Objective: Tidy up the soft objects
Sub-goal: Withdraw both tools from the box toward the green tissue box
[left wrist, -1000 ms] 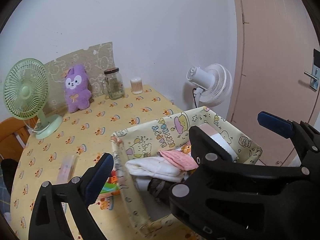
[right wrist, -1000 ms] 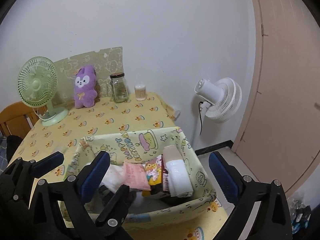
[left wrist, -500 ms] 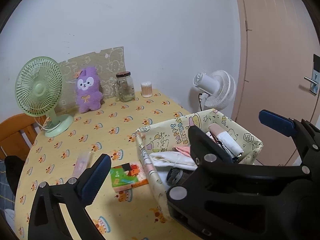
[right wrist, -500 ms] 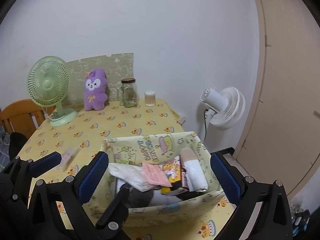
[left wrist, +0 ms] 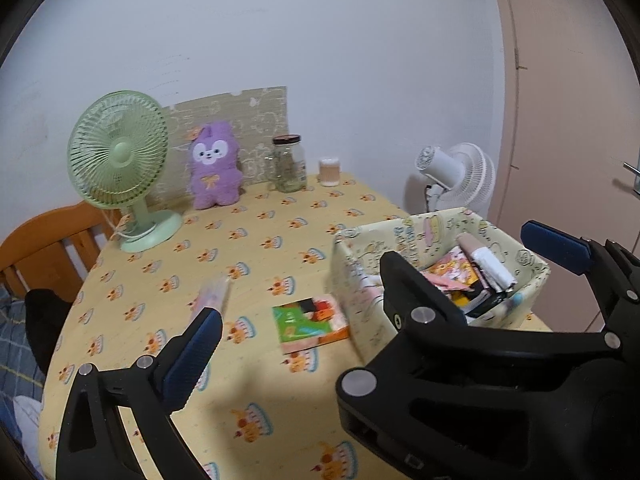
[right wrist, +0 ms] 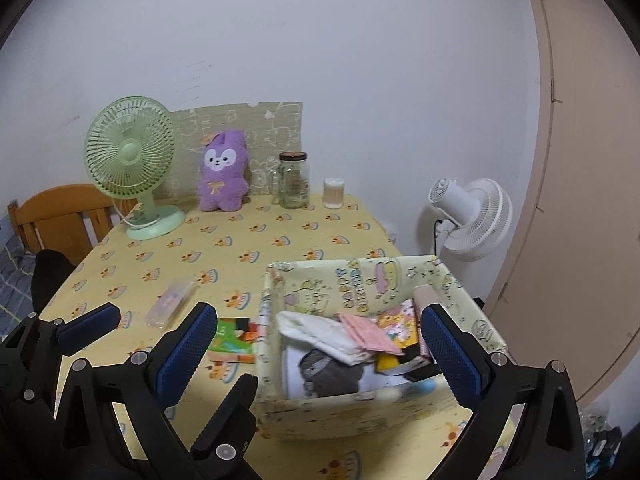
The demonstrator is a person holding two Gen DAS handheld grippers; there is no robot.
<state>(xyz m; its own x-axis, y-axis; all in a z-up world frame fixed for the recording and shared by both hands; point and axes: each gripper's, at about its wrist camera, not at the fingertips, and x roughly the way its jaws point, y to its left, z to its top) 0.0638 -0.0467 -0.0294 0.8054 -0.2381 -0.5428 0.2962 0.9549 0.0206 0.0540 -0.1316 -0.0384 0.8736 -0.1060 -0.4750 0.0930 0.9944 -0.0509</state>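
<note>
Both pairs of jaws stand spread and carry nothing. We see the left gripper (left wrist: 368, 280) in its own view, one blue pad low at the left and the other high at the right, with the black body of the right gripper (right wrist: 316, 344) crossing in front of it. In the right wrist view the right gripper's two blue pads frame the fabric bin (right wrist: 472, 312), hovering above and short of it, touching nothing.

Compared with a second ago, both cameras have drawn back and up: the bin, which then filled the foreground between the jaws, now sits farther off at the right side of the desk (right wrist: 240, 240), and more of the cloth is exposed. We judge this a withdrawal after a placement. The bin holds folded white cloth (right wrist: 324, 332), a grey piece (right wrist: 324, 368), a pink item (right wrist: 368, 332) and a white roll (left wrist: 492, 268), packed together.

Outside the bin remain a colourful flat packet (left wrist: 312, 320) lying just beside its left wall, a pale pouch (right wrist: 172, 304) farther left, and the purple plush (right wrist: 224, 172) upright against the back wall between the green fan (right wrist: 132, 156) and a glass jar (right wrist: 294, 180). We judge the plush the likeliest soft item left to gather.
</note>
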